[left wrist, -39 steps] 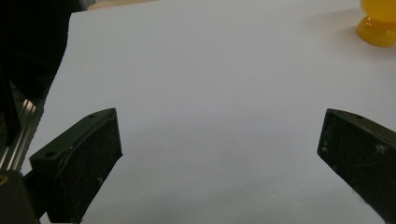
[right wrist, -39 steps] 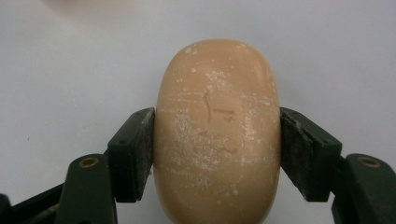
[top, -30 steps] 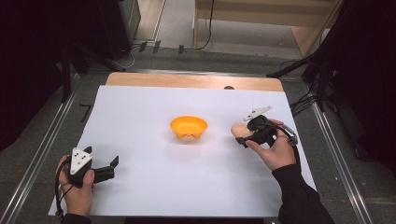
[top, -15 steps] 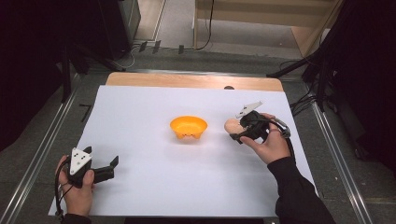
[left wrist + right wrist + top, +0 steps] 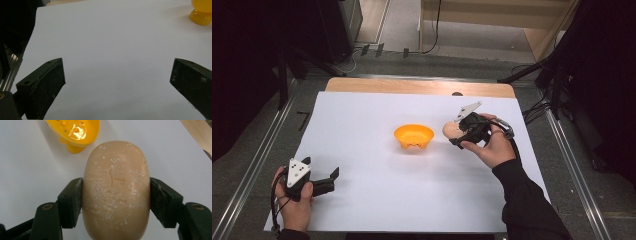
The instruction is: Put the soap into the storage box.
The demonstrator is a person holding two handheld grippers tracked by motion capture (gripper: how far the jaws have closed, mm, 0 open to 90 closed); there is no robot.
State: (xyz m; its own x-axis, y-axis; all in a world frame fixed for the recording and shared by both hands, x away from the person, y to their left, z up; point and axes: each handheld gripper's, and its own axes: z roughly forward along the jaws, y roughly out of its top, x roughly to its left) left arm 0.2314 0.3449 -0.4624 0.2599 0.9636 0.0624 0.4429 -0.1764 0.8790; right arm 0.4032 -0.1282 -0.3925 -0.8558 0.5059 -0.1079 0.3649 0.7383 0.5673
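While the white table (image 5: 377, 200) is spreading out beneath both hands, the right gripper (image 5: 116, 200) is clamping a tan bar of soap (image 5: 116, 190) across its width, one black jaw pressing on each long side, with the bar's rounded ends sticking out ahead of and behind the pads. Just ahead of that gripper and a little to its left, the orange soap dish (image 5: 75, 132) is standing on its small feet, apart from the bar. Judging by its chalky, scuffed face, the soap is looking dry, stiff and fairly light, yet its curved flanks are likely offering a slippery hold; gripping the middle of the long sides, as now, seems the safest place. Well off to the other side, the left gripper (image 5: 117, 82) is resting over bare table with its jaws spread wide, grasping nothing.
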